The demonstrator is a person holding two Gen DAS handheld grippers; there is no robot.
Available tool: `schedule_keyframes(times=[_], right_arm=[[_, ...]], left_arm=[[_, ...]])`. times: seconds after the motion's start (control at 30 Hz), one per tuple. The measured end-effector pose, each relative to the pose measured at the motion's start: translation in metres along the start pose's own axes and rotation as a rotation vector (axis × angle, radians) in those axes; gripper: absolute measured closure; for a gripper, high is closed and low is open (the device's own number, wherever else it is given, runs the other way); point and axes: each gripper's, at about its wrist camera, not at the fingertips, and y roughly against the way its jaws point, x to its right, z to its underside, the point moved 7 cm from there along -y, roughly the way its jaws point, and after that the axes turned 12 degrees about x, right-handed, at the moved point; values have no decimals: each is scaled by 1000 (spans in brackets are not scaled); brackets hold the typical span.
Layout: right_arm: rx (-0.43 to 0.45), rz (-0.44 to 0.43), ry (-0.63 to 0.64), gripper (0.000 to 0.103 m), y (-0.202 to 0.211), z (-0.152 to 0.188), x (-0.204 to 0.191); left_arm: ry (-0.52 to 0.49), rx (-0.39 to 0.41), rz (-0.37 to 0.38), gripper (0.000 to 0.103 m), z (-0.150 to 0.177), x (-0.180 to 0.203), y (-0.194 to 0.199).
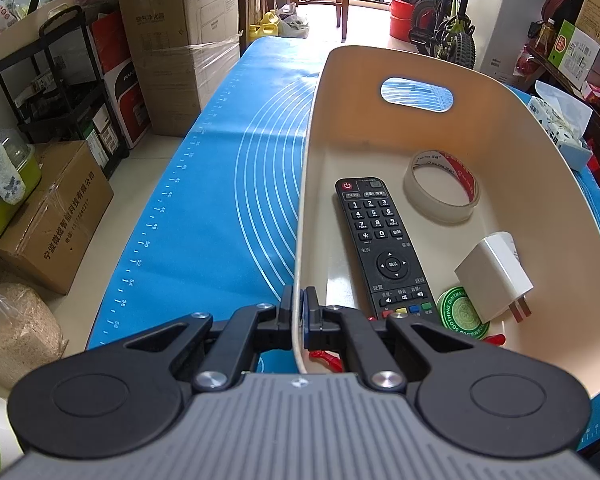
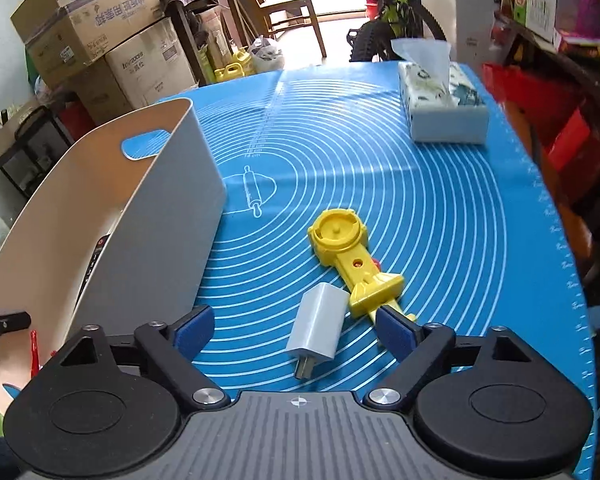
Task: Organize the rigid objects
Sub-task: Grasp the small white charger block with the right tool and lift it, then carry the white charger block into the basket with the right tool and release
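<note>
My left gripper point(image 1: 300, 308) is shut on the near rim of a beige storage bin point(image 1: 312, 128). In the bin lie a black remote point(image 1: 380, 240), a roll of clear tape point(image 1: 442, 186), a white charger point(image 1: 496, 276), a green ointment tin point(image 1: 462, 314) and a red piece point(image 1: 496, 338). My right gripper point(image 2: 296, 330) is open above the blue mat point(image 2: 440, 220), its jaws either side of a second white charger point(image 2: 318, 326). A yellow toy launcher point(image 2: 350, 248) lies just beyond it. The bin point(image 2: 172, 208) stands to the left.
A tissue box point(image 2: 444, 108) sits at the mat's far right; it also shows in the left wrist view point(image 1: 560, 128). Cardboard boxes point(image 1: 180, 52), a black cart point(image 1: 60, 80) and a bicycle point(image 1: 448, 20) stand on the floor around the table.
</note>
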Motion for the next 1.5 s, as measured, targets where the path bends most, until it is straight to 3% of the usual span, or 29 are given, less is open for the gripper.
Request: schedule_keyframes(times=[0.33,0.5,0.87,0.9,1.0,1.2,1.5], right_arm=[[-5,21,11,41,-14,6,-3],[-9,19,31,58,-23,10,-6],[-29,88,153,58,-46,13,-7],[-25,86,158,65,-46,13,-8],[-23,85,182,71,-47,13,-10],[-23,101,178,71,-38,10,-9],[133,82,57,71,10,-32,-6]], left_arm=[[3,0,1,98,0,1,-1],[3,0,1,98,0,0,-1],[-3,-1,-2,98,1,-1,-2],[-1,-1,0,98,1,0,-2],[-1,-1,-1,98,1,0,-2],[1,-4,-2,98,1,-1,-2],[1,-3,-3,98,2,-1,-2]])
